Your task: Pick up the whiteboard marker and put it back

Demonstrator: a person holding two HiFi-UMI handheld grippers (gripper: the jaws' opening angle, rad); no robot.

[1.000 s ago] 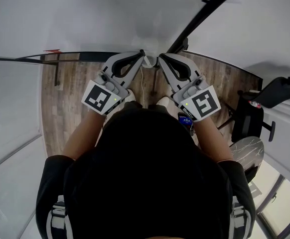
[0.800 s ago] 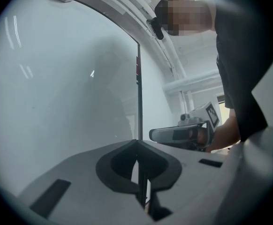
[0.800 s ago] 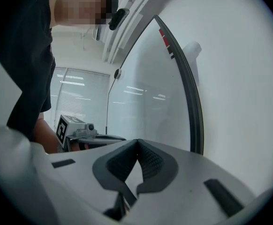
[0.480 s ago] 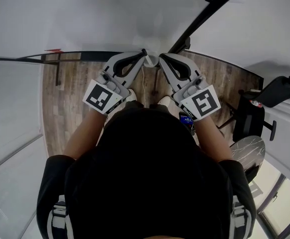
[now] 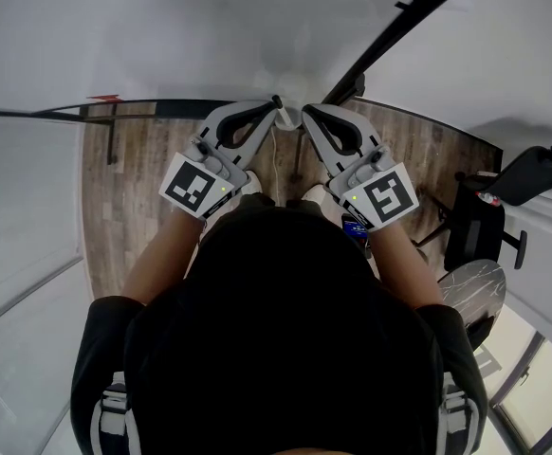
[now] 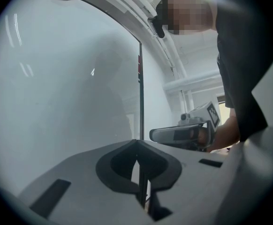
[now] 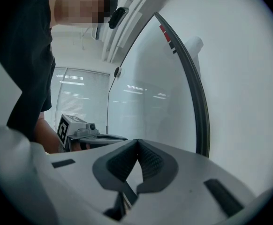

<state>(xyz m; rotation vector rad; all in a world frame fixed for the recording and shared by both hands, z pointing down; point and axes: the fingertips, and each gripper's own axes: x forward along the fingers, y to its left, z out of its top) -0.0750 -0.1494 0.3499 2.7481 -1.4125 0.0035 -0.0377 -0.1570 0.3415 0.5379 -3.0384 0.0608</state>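
Note:
No whiteboard marker shows in any view. In the head view my left gripper (image 5: 274, 103) and right gripper (image 5: 304, 112) are held side by side in front of my body, tips nearly touching, close to a white board surface (image 5: 210, 36). Both are shut with nothing between the jaws. The left gripper view has its own shut jaws (image 6: 136, 142) facing the white surface (image 6: 66, 88), with the right gripper (image 6: 183, 134) beside them. In the right gripper view the shut jaws (image 7: 137, 142) point at the same surface (image 7: 239, 93), and the left gripper (image 7: 87, 132) sits at the left.
A black frame edge (image 5: 390, 17) runs diagonally across the white surface. Wooden floor (image 5: 134, 188) lies below. A black office chair (image 5: 485, 226) stands at the right. Glass panels (image 5: 20, 216) line the left side. My dark-clothed body (image 5: 276, 349) fills the lower head view.

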